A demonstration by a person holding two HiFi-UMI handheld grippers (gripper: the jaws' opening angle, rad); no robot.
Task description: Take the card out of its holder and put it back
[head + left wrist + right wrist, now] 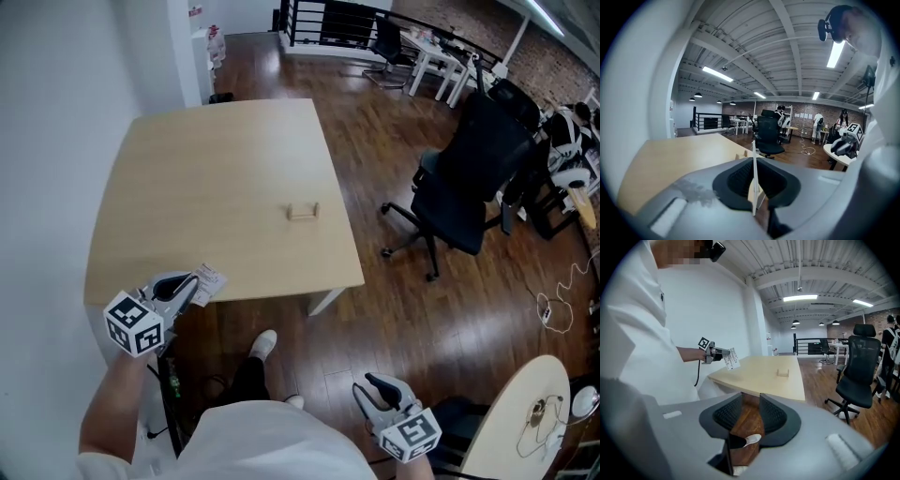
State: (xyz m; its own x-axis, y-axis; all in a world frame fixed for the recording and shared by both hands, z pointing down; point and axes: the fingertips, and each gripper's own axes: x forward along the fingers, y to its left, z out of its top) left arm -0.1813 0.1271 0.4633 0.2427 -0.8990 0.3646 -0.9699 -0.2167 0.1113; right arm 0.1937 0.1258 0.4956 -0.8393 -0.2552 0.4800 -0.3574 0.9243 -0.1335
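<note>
standing on dark plank floor [394,309]: pale table [187,187], small holder [303,212] atop

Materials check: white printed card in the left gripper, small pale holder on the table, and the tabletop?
The white printed card looks like thin stiff paper or plastic: edge-on it is a straight sliver. The small pale holder seems light bare wood, though too small to confirm. The tabletop looks like matte pale wood laminate or veneer: even tone, little glare.
</note>
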